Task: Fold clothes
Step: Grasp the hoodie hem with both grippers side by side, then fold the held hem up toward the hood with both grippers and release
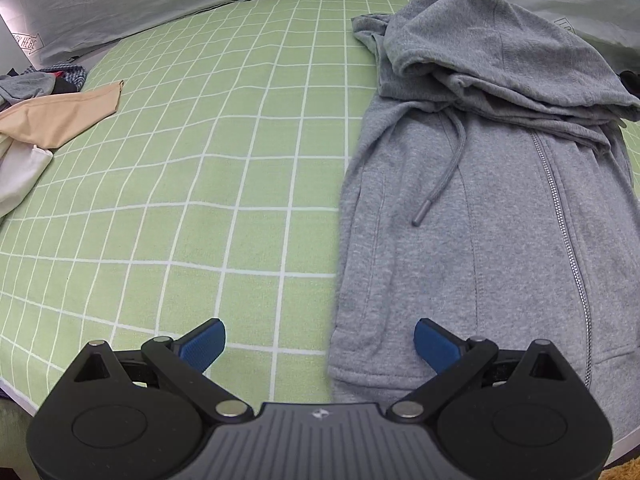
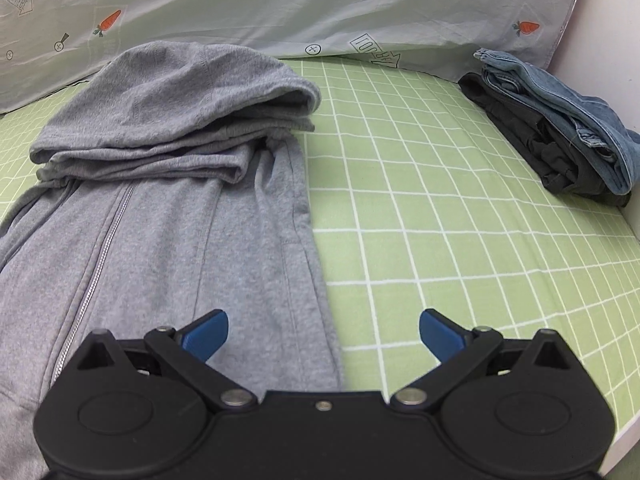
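A grey zip-up hoodie [image 1: 500, 220] lies flat on the green checked bed sheet [image 1: 200, 200], sleeves folded in and hood folded down over the chest. It also shows in the right wrist view [image 2: 160, 220]. My left gripper [image 1: 320, 344] is open and empty, straddling the hoodie's lower left edge, with its right pad over the fabric. My right gripper [image 2: 324, 334] is open and empty, straddling the hoodie's lower right edge, with its left pad over the fabric. I cannot tell if either touches the cloth.
A pile of unfolded clothes [image 1: 36, 116], beige and white on top, lies at the sheet's left edge. Folded jeans on dark clothes [image 2: 560, 128] sit at the right by a white wall. A pale blue printed quilt [image 2: 280, 4] lies along the far side.
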`<action>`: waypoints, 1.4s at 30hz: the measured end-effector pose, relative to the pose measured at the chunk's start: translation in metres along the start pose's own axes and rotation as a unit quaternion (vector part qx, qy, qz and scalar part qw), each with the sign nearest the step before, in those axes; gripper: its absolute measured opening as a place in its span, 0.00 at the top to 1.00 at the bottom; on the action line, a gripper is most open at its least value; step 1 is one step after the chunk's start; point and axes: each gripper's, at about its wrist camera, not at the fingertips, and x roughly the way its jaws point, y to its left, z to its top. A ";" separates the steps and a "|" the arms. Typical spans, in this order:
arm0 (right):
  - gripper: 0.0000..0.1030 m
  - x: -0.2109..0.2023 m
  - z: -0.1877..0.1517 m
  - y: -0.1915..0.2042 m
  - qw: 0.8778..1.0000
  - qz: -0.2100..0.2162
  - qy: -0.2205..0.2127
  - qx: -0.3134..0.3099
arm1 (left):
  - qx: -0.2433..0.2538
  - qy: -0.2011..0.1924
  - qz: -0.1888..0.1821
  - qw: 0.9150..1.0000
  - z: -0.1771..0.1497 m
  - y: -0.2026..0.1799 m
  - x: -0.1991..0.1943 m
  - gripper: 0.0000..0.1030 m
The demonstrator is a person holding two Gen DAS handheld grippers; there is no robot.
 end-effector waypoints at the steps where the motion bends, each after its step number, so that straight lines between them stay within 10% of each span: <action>1: 0.00 -0.002 -0.005 0.001 1.000 0.000 0.004 0.002 | 0.000 -0.001 -0.004 1.000 -0.004 0.001 -0.001 0.03; 24: 0.09 -0.025 -0.060 -0.024 0.996 0.063 0.041 0.053 | 0.034 0.008 -0.059 0.998 -0.043 -0.021 -0.010 0.10; 31: 0.64 -0.030 -0.054 -0.014 0.994 0.100 0.023 0.019 | 0.050 -0.018 -0.075 0.996 -0.036 -0.035 -0.017 0.46; 35: 0.93 -0.028 -0.045 -0.017 0.991 0.129 0.020 0.038 | 0.049 -0.016 -0.104 0.993 -0.029 -0.039 -0.018 0.84; 42: 0.94 -0.047 -0.007 -0.027 0.984 0.155 -0.051 0.069 | 0.073 -0.082 -0.115 0.987 -0.005 -0.042 -0.055 0.86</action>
